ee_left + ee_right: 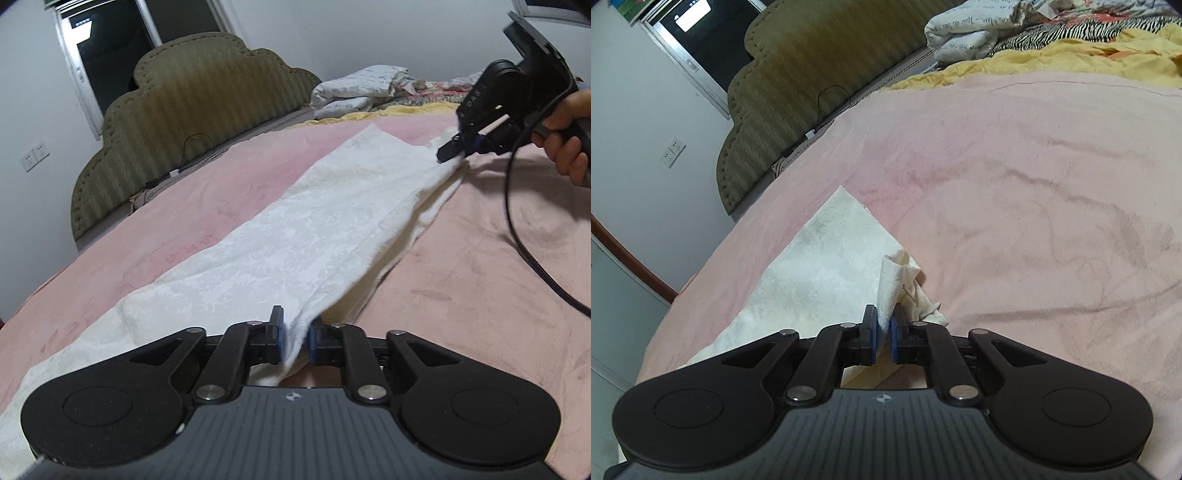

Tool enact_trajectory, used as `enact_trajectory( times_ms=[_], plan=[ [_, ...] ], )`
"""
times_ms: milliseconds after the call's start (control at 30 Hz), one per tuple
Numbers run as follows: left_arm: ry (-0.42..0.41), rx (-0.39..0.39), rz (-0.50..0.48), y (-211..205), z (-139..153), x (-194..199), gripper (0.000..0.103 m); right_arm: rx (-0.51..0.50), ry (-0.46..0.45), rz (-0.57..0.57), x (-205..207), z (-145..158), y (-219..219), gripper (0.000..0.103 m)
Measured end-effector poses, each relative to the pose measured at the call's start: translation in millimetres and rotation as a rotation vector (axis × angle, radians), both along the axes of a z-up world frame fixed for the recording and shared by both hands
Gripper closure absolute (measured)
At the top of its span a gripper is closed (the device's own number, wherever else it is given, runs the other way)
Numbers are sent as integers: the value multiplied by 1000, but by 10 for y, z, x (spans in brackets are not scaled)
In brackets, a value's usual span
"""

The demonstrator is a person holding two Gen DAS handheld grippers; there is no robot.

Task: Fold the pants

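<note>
White patterned pants (295, 236) lie stretched in a long strip on the pink bed cover (480, 295). My left gripper (295, 339) is shut on the near edge of the pants. My right gripper (456, 146) shows at the far end in the left wrist view, shut on the other end and lifting it slightly. In the right wrist view the right gripper (884, 336) pinches a bunched fold of the pants (827, 266), which spread out to the left.
An olive padded headboard (177, 122) stands along the left side. Folded bedding (362, 90) and a yellow blanket (1071, 55) lie at the far end of the bed. A black cable (517, 229) trails from the right gripper over the cover.
</note>
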State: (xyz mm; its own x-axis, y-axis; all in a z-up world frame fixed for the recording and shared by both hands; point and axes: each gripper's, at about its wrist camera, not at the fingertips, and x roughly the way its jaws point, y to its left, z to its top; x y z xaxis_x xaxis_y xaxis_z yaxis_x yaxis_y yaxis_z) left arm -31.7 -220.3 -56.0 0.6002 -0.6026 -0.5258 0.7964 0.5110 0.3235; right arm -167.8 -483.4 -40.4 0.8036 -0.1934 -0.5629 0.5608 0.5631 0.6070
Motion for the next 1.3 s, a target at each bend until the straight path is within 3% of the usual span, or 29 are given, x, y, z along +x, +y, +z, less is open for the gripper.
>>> enact_trajectory(
  times_ms=[67, 133, 200, 267, 367, 500, 567, 633, 700, 767, 833, 867, 900, 967, 1000, 1067, 1100, 1200, 1300],
  plan=[
    [31, -25, 6, 31, 53, 2, 66, 30, -17, -27, -58, 30, -51, 93],
    [85, -61, -12, 90, 125, 24, 59, -28, 10, -121, -144, 124, -28, 84],
    [167, -117, -28, 178, 212, 86, 58, -216, 65, -268, -196, 294, 98, 75],
    [251, -179, -10, 259, 290, 208, 55, -388, 72, -302, -152, 454, 242, 75],
    [318, -240, 122, 314, 347, 464, 46, -465, 81, -121, 205, 595, 367, 72],
    [380, -288, 243, 445, 362, 711, 45, -446, 105, 120, 958, 487, 450, 71],
    [409, -302, 207, 500, 380, 725, 46, -399, 141, 164, 1293, 363, 440, 71],
    [423, -261, 88, 490, 411, 645, 46, -356, 217, 154, 1522, 218, 371, 71],
    [410, -237, -10, 487, 425, 519, 46, -396, 257, 122, 1541, 152, 360, 72],
    [370, -265, -15, 522, 443, 471, 42, -434, 265, 101, 1424, 205, 464, 71],
    [359, -281, 66, 516, 418, 550, 41, -505, 262, 137, 1289, 300, 666, 66],
    [355, -270, 119, 504, 392, 607, 41, -534, 250, 188, 1222, 336, 779, 58],
    [346, -242, 173, 494, 346, 661, 42, -557, 244, 244, 1168, 370, 899, 46],
    [349, -157, 214, 466, 226, 738, 42, -618, 252, 333, 1049, 370, 1111, 35],
    [362, -113, 218, 448, 153, 749, 41, -661, 279, 368, 1017, 337, 1210, 34],
    [326, -108, 224, 464, 116, 695, 41, -723, 368, 386, 986, 201, 1299, 33],
    [302, -103, 219, 466, 148, 656, 42, -730, 391, 365, 966, 131, 1303, 30],
    [211, -140, 223, 526, 294, 563, 40, -632, 309, 287, 819, 165, 1264, 29],
    [153, -167, 304, 618, 390, 568, 32, -629, 250, 372, 804, 172, 1335, 26]
  ],
)
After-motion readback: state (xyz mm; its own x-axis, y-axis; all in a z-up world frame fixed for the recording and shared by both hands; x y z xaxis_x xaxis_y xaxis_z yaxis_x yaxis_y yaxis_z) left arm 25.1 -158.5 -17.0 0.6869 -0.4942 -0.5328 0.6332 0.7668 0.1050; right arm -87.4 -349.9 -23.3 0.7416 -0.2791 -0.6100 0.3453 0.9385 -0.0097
